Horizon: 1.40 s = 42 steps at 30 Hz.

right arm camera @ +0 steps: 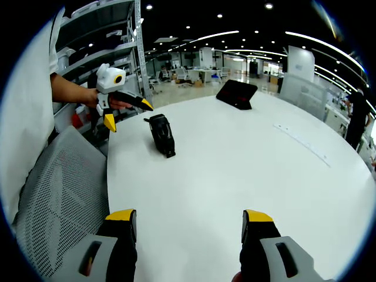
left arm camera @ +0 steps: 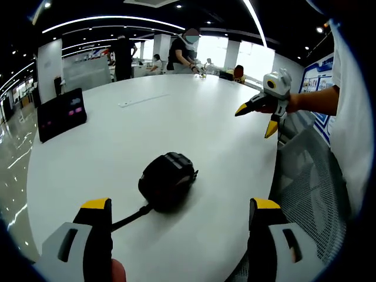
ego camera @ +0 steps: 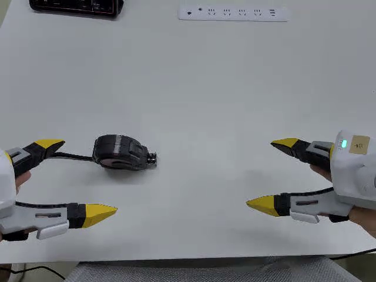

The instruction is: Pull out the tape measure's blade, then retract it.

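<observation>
Tape measure (ego camera: 122, 153): laid on the white table (ego camera: 205, 88) at 9 o'clock from the middle of the head view, with its end hook pointed toward 3 o'clock.
Cord (ego camera: 73, 156): trailed from the case toward 9 o'clock, under the upper jaw of the left gripper.
Left gripper (ego camera: 88, 175): held at 8 o'clock, jaws spread wide; nothing is gripped and the case is not touched.
Right gripper (ego camera: 260, 173): held at 4 o'clock, released, well apart from the tape measure.
Power strip (ego camera: 233, 13): placed at 12 o'clock, at the far edge.
</observation>
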### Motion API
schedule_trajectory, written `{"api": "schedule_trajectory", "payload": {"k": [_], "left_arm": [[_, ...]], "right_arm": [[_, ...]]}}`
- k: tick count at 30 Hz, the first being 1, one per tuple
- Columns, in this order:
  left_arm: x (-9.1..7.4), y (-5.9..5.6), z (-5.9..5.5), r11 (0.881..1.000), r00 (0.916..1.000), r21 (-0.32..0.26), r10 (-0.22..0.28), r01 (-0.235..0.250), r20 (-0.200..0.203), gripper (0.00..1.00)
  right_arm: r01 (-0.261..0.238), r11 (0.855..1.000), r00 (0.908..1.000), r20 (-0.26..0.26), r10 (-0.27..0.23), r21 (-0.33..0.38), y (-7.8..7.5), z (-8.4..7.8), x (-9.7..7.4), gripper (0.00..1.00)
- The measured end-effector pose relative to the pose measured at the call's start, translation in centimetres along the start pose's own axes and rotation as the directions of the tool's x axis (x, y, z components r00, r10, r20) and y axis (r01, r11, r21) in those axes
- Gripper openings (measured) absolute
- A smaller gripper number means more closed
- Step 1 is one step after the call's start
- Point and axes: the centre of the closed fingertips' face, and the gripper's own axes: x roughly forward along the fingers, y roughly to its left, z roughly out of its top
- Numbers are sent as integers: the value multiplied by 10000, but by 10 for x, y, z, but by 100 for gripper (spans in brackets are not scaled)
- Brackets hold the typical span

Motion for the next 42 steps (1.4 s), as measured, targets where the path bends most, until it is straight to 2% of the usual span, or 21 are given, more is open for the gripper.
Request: {"api": "schedule_trajectory", "payload": {"k": [10, 20, 33, 42], "left_arm": [[7, 10, 10, 9977, 9996, 634, -207, 219, -194, 93], [15, 13, 7, 9914, 9958, 1124, -589, 666, -706, 91], [28, 15, 3, 9751, 9834, 1809, -1015, 1283, -1506, 85], [37, 21, 1, 9639, 9744, 2172, -1114, 1538, -1955, 80]], "right_arm": [[-419, 9976, 9988, -281, 405, -544, -2, 7, 14, 71], [-851, 9913, 9957, -458, 808, -1000, -3, 16, 26, 70], [-1363, 9795, 9894, -705, 1270, -1480, -6, 22, 45, 70], [-1598, 9753, 9862, -687, 1509, -1524, 1, 28, 57, 69]]}}
